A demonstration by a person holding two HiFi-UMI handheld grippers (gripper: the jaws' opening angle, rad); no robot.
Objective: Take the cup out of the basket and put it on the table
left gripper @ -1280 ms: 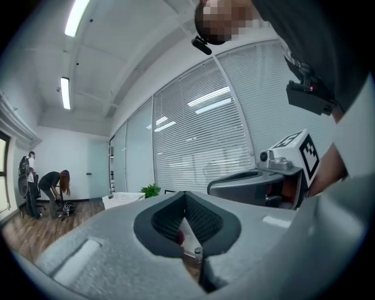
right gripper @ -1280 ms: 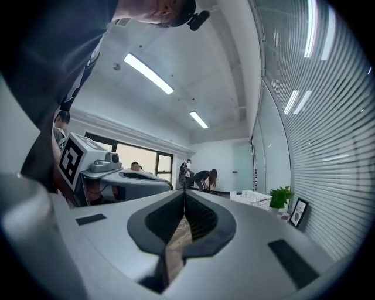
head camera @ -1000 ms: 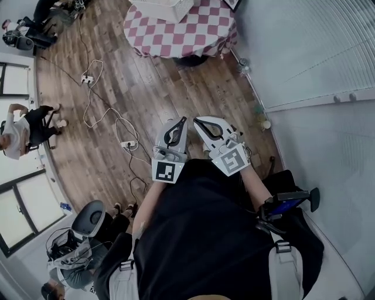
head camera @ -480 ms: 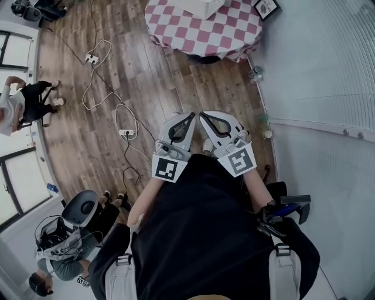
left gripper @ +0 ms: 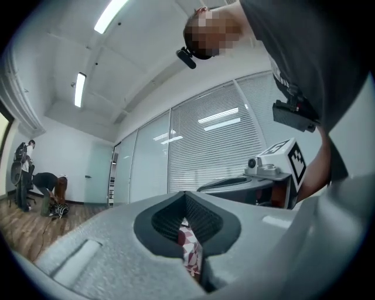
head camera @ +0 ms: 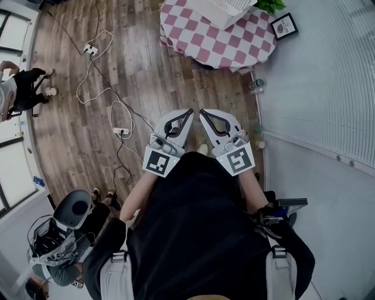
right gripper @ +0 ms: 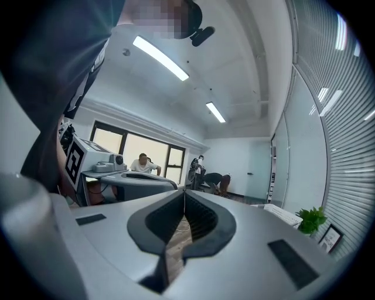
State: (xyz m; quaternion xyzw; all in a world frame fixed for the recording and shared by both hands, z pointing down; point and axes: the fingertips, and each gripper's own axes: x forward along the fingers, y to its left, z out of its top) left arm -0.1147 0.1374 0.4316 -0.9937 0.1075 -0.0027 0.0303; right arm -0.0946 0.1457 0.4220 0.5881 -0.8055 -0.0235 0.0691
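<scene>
wood-plank floor (head camera: 152, 88) underfoot, crossed by loose white cables (head camera: 96, 79) and a power strip (head camera: 121, 131) left of the straight path. red-and-white checked table (head camera: 196, 38) well ahead, white basket (head camera: 225, 9) on it, partly out of frame; cup not made out. left gripper (head camera: 188, 111) and right gripper (head camera: 202, 112) side by side at the chest, jaws pressed together, nothing between. glass wall (head camera: 328, 88) close along the right; wider floor leftward.
</scene>
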